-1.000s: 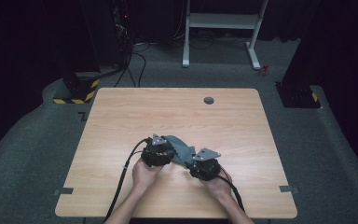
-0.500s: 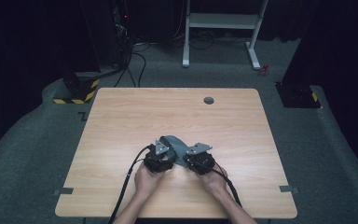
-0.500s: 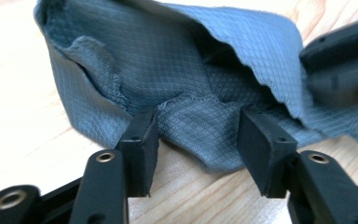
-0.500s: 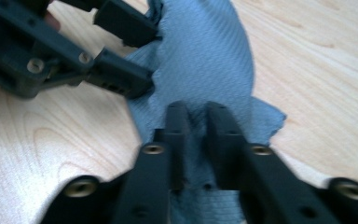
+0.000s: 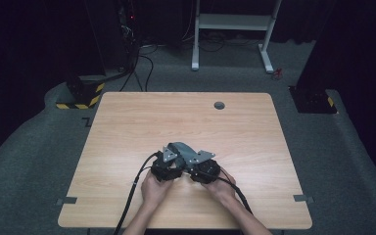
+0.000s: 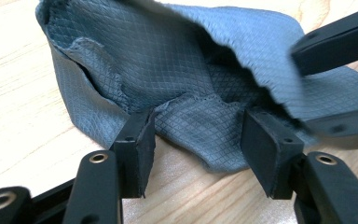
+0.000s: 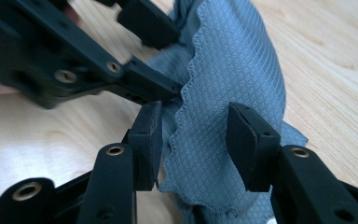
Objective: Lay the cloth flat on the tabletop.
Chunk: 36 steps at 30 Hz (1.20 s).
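- A crumpled grey cloth lies on the wooden table, toward its near edge and well short of the round hole in the tabletop.
- The left gripper has just been spreading its jaws; a cloth fold lies between the pads, unpinched.
- The right gripper has also just been parting; the cloth's wavy hem runs between its separated pads.
- Both grippers meet at the cloth's near side, just beside each other.

A dark lab or studio: black curtains, grey carpet, a hazard-striped stand base, trailing cables, one bare wooden table.
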Each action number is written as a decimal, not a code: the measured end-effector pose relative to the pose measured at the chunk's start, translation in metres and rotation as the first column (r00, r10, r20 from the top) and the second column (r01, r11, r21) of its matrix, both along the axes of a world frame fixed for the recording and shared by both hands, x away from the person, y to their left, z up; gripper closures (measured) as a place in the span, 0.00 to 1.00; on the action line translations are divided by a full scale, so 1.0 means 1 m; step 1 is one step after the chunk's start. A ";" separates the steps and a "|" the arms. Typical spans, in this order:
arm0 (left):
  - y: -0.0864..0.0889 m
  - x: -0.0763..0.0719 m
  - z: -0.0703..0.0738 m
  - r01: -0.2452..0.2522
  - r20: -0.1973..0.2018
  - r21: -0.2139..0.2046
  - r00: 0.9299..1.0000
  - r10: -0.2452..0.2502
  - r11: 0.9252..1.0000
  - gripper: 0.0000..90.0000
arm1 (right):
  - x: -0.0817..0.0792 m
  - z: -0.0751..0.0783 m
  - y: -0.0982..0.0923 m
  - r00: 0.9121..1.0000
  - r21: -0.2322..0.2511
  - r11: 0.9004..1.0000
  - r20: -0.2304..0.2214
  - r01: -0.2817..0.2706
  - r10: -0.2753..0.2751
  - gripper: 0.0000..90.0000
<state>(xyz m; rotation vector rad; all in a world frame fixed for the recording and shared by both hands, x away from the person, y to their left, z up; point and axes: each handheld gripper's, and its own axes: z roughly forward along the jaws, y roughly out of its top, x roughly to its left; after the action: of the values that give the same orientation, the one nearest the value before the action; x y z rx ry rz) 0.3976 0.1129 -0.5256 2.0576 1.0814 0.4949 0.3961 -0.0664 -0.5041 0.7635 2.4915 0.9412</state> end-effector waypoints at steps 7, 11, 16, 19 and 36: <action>0.000 0.000 0.000 0.001 0.002 0.000 1.000 -0.001 1.000 0.50 | 0.007 -0.002 0.004 1.000 -0.061 0.998 0.015 0.018 -0.017 0.98; 0.000 0.000 0.000 0.000 -0.001 -0.001 1.000 0.000 1.000 0.50 | 0.017 0.012 -0.003 0.999 -0.038 0.998 0.018 0.052 -0.051 1.00; 0.000 0.000 0.000 0.002 0.001 0.001 1.000 -0.002 1.000 0.50 | 0.040 0.027 -0.014 0.993 -0.010 0.993 0.031 0.118 -0.118 1.00; 0.000 0.000 0.000 0.004 0.000 0.002 1.000 -0.004 1.000 0.50 | 0.060 0.033 -0.022 0.985 -0.008 0.985 0.032 0.170 -0.170 1.00; 0.000 -0.003 0.000 0.020 0.004 -0.007 1.000 -0.020 1.000 0.60 | 0.109 0.014 -0.051 0.935 0.041 0.936 -0.071 0.351 -0.348 0.83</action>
<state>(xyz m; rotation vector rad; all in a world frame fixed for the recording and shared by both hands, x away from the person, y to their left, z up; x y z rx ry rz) 0.3947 0.1133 -0.5256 2.0585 1.0574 0.4840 0.5050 -0.1179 -0.4905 1.2219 2.2787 0.8656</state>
